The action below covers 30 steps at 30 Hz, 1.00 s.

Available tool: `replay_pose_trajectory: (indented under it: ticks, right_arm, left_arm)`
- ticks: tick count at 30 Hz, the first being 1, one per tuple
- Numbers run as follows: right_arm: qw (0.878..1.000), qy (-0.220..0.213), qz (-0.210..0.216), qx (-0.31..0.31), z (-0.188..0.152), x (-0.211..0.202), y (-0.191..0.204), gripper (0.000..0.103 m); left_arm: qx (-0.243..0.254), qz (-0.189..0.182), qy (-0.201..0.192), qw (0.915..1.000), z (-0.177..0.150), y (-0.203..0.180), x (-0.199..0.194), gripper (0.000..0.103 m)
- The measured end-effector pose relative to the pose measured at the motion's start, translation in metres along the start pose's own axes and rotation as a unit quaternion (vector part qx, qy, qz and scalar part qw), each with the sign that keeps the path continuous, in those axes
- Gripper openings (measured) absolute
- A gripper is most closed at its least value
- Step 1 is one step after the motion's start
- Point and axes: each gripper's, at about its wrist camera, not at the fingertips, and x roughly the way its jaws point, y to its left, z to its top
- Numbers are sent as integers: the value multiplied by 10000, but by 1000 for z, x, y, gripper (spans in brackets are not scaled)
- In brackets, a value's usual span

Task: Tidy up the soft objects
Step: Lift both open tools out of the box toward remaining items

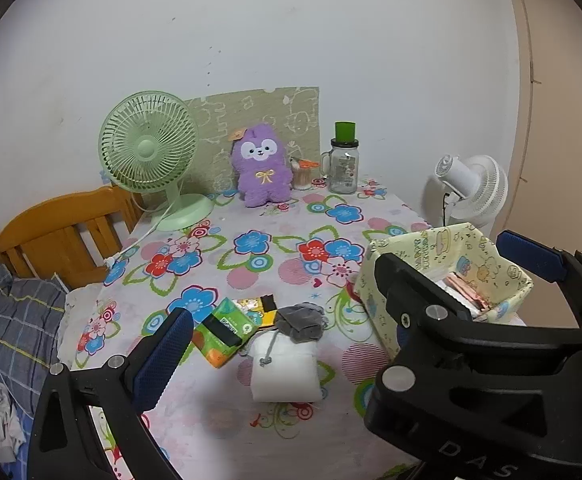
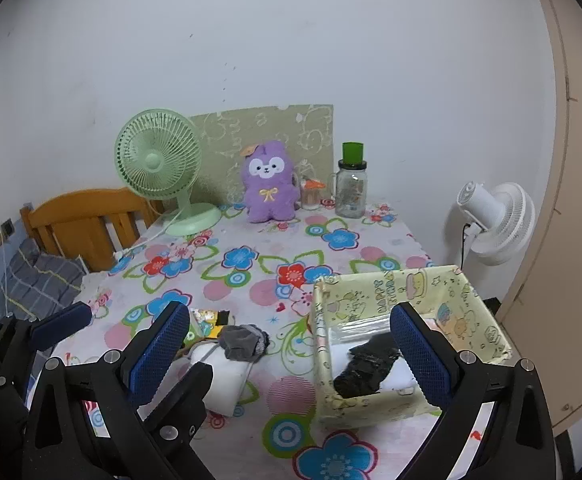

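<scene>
Hovering over the near edge of the floral tablecloth (image 1: 251, 248), the left gripper (image 1: 291, 344) has its 2 blue-padded fingers spread wide with nothing between them, and the right gripper (image 2: 291, 348) is just as wide and just as empty, parked above the yellow cartoon-print box (image 2: 487, 320). Straight ahead of the left tool lies the small heap still to be sorted: a white folded cloth bundle (image 1: 285, 372) with a little gray cord across its top, a crumpled gray sock (image 1: 301, 320) resting on its far edge, and beside them a green tissue pack (image 1: 221, 334) overlapping a yellow packet (image 1: 257, 310). All of it looks light and squashy, so I'd judge a pinch will simply sink in; the sock should come up from its bunched middle, while the white bundle wants a grip across its thick folded body (taken by a corner, it would probably unroll and trail). The tissue pack's film looks slick, so squeezing its short sides seems safest. Inside the box, in the right view, a black crinkled item (image 2: 367, 368) already lies on something white. Further back, the purple plush toy (image 1: 262, 164) sits upright between the green fan (image 1: 151, 148) and the glass jar (image 1: 343, 168).
</scene>
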Motion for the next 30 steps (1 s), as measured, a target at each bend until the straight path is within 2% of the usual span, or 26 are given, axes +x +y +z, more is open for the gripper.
replay_pose_trajectory:
  ticks: [11, 20, 30]
  right_arm:
    - [9998, 155, 68, -82, -4, 23, 19, 102]
    - [9995, 231, 198, -89, -10, 45, 36, 102]
    - [9985, 481, 211, -176, -22, 75, 52, 102]
  left_arm:
    - [-85, 69, 34, 9999, -7, 26, 19, 103]
    - [-180, 238, 232, 9993, -15, 49, 39, 103]
    - [-219, 224, 488, 9983, -25, 65, 69, 103]
